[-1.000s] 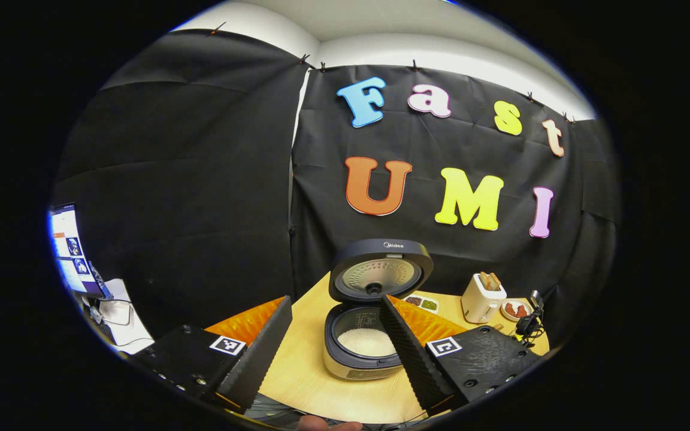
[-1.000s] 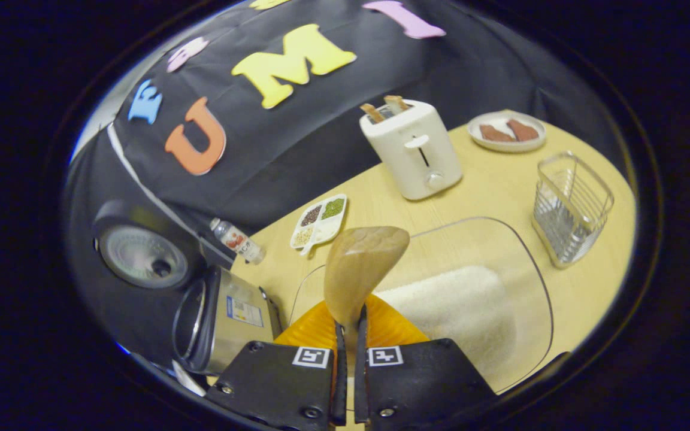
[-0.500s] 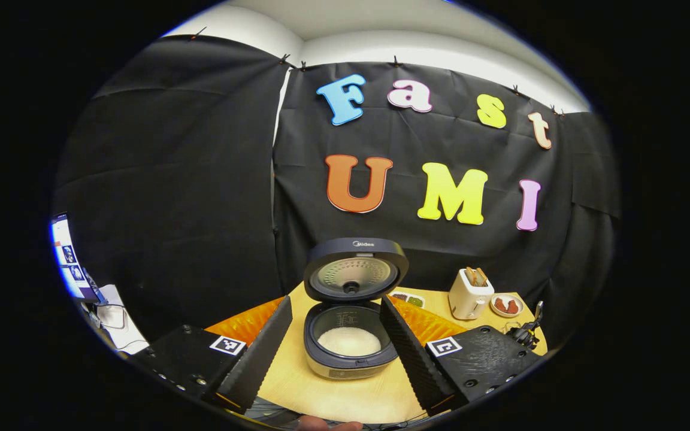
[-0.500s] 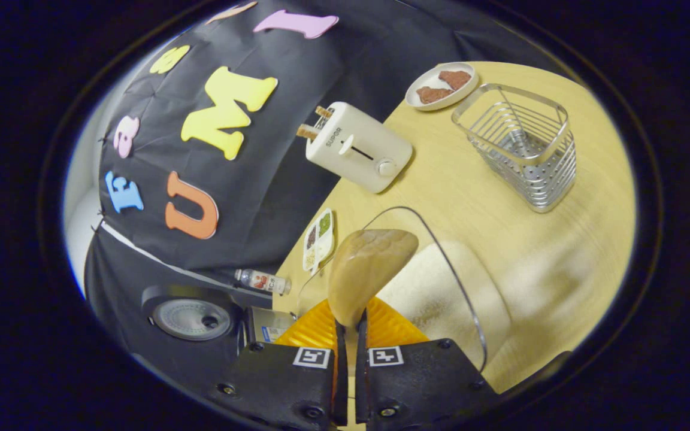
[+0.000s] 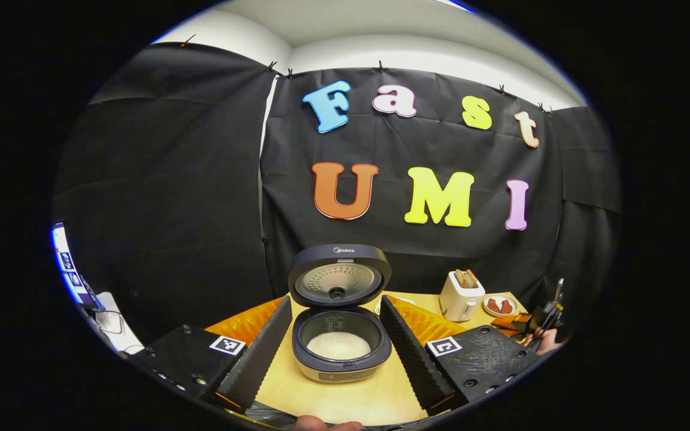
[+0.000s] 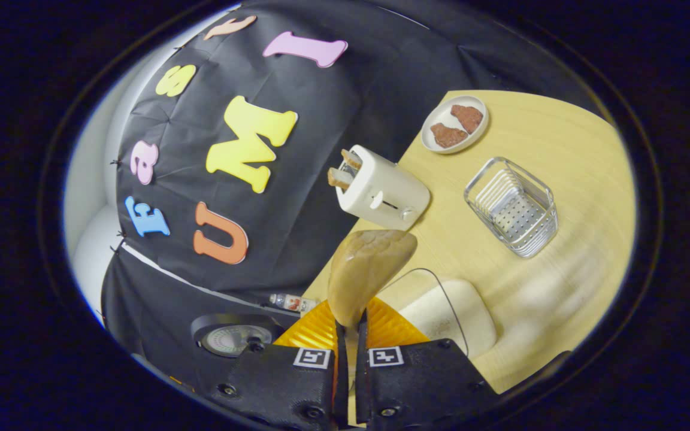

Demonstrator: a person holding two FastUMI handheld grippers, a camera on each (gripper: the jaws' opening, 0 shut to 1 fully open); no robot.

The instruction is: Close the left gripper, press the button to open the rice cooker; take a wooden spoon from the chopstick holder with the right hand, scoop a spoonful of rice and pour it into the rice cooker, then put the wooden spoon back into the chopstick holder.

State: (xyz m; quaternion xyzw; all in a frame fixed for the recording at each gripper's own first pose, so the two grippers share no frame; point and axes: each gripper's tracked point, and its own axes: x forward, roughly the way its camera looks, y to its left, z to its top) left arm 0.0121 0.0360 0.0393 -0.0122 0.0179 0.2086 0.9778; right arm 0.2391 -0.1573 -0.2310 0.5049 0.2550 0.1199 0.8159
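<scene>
The rice cooker [image 5: 339, 359] stands open on the table with its lid [image 5: 339, 280] raised and white rice [image 5: 339, 345] in the pot. My left gripper [image 5: 336, 302] is open in front of it, holding nothing, and the cooker sits between its spread fingers. My right gripper [image 6: 350, 328] is shut on the handle of the wooden spoon [image 6: 369, 269], whose bowl sticks up ahead of the fingers. The wire chopstick holder [image 6: 513, 206] stands to the right, apart from the spoon. A clear tray of rice [image 6: 450, 311] lies just beyond the spoon. The cooker's lid [image 6: 231, 340] shows at lower left.
A white toaster [image 6: 381, 188] with bread slices stands by the black wall. Behind the holder sits a plate [image 6: 454, 117] with brown pieces. A small bottle [image 6: 288, 302] lies near the wall. The toaster [image 5: 459, 296], the plate [image 5: 501, 305] and a hand [image 5: 545, 338] sit right of the cooker.
The right gripper has risen and rolled with the spoon, so the rice tray and chopstick holder look smaller and farther. The left gripper has drifted, and the cooker now sits centred between its fingers.
</scene>
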